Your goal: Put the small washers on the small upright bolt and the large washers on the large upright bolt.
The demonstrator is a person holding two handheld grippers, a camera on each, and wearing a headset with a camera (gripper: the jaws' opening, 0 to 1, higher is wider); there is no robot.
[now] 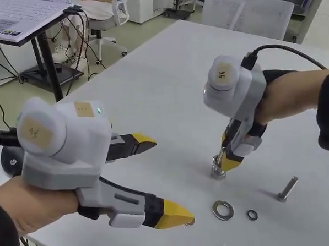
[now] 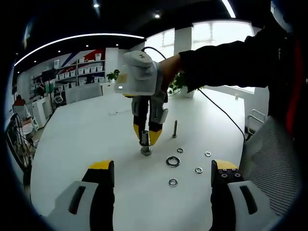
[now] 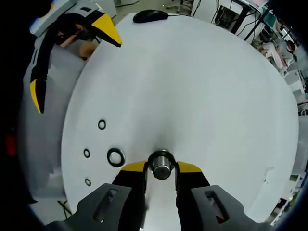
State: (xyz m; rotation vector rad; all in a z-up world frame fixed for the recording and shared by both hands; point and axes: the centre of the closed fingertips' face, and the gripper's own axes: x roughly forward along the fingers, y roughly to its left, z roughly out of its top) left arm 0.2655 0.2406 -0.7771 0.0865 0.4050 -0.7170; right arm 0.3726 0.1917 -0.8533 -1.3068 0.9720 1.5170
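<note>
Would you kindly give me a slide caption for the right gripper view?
Right gripper holds a large washer on the large upright bolt, with four loose washers on the table beside it.

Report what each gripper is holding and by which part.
The right gripper pinches a large washer by opposite edges of its rim, over the large upright bolt. The left gripper is open and holds nothing.

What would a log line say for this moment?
right gripper: fingers closed at top of large bolt | left gripper: open, hovering | large washer, small washer: loose on table
</note>
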